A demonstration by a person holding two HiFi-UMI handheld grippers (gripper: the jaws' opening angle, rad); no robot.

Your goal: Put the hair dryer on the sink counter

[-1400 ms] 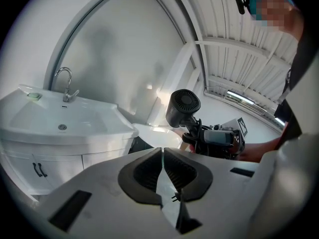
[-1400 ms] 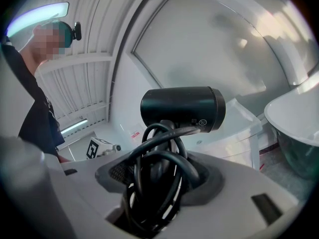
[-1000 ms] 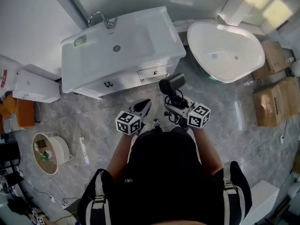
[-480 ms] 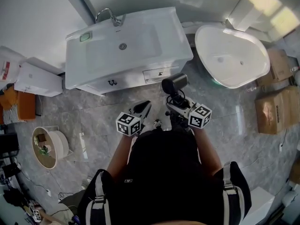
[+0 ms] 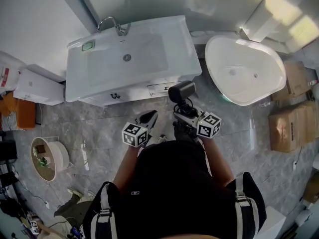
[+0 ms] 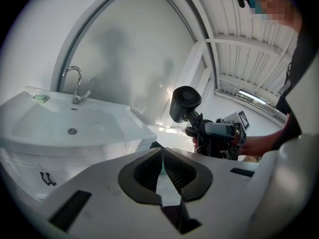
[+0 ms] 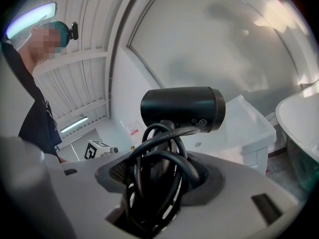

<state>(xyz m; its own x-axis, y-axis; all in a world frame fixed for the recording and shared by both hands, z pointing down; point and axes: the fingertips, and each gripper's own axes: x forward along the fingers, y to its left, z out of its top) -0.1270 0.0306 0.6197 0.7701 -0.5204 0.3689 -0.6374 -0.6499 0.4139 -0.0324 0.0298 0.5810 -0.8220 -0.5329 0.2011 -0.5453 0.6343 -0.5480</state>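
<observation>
The black hair dryer stands upright in my right gripper, its cord coiled round the handle. In the right gripper view the jaws are shut on that handle and cord, with the dryer's barrel lying crosswise above my right gripper. The white sink counter is just ahead of the dryer and lower. My left gripper is held beside the right one, shut and empty. The left gripper view shows its jaws touching, with the dryer to the right and the sink counter to the left.
A faucet and a green soap dish sit at the basin's back edge. A white bathtub stands right of the cabinet, cardboard boxes beyond it. A white box and a round basket are on the floor at left.
The sink cabinet now lies slightly nearer to the dryer and grippers. Both grippers keep the same pose and the grip on the dryer is unchanged.
</observation>
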